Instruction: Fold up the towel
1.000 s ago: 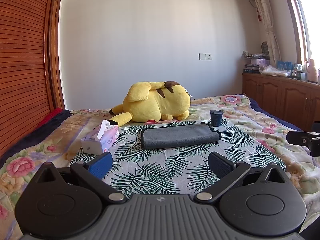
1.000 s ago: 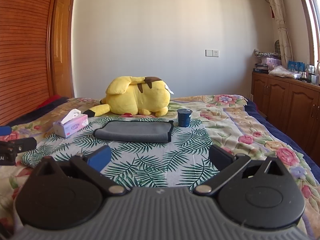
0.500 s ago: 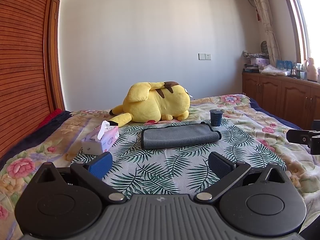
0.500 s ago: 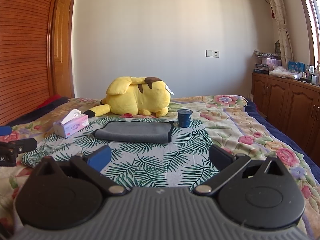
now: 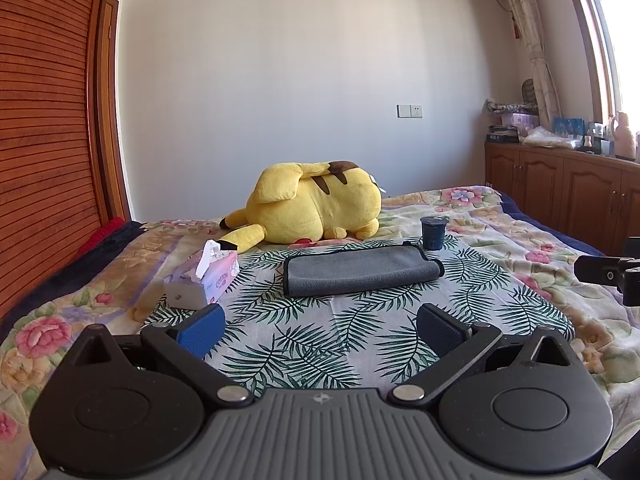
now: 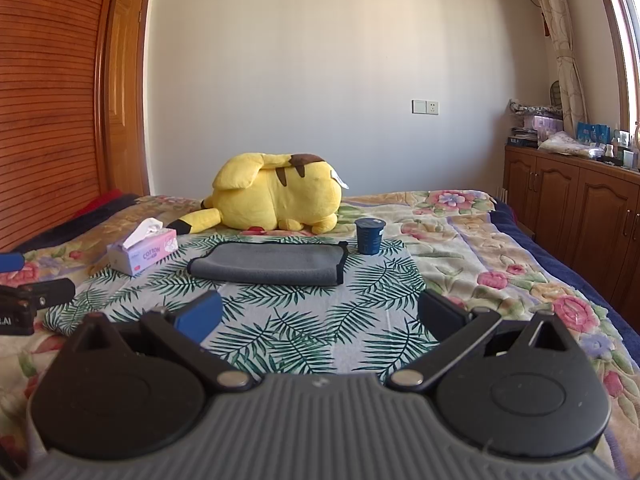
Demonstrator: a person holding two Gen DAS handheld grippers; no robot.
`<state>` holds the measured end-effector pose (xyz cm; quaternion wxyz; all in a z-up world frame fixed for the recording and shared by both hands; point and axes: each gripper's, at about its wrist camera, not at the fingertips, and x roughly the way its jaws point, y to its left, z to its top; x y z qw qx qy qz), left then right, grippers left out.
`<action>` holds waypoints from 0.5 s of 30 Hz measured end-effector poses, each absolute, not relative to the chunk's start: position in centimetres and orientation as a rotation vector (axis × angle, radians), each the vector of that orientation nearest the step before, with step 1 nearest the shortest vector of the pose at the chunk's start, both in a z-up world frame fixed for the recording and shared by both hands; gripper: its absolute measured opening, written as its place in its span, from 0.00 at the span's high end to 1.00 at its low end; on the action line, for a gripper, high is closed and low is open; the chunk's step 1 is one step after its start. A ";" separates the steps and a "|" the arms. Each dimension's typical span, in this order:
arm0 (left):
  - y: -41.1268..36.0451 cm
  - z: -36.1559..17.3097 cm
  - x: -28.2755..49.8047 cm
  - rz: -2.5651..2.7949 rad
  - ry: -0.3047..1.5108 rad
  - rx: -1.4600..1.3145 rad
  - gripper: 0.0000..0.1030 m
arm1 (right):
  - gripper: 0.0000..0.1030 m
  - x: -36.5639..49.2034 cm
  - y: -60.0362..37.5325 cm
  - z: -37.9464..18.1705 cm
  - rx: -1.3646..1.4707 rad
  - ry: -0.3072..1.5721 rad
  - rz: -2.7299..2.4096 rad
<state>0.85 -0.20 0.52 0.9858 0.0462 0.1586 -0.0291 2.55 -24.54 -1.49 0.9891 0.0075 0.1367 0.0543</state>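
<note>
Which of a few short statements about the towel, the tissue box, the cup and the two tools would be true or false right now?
1. The grey towel lies on the palm-leaf cloth. True.
2. The left tool is shut on the towel. False: its jaws stand open, short of the towel.
3. The blue cup stands upright beside the towel's right end. True.
4. The tissue box sits on top of the towel. False: it sits apart, to the towel's left.
5. The right tool is open and holds nothing. True.
</note>
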 end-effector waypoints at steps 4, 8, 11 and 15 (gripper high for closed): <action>-0.2 0.5 0.8 -0.058 0.319 0.092 0.16 | 0.00 2.6 -24.5 -1.5 0.015 0.275 0.109; -0.3 0.5 0.8 -0.058 0.317 0.093 0.16 | 0.00 2.6 -24.5 -1.5 0.015 0.274 0.109; -0.2 0.5 0.8 -0.058 0.317 0.093 0.16 | 0.00 2.5 -24.3 -1.5 0.010 0.273 0.112; -0.3 0.5 0.8 -0.058 0.317 0.094 0.16 | 0.00 2.5 -24.3 -1.5 0.011 0.273 0.112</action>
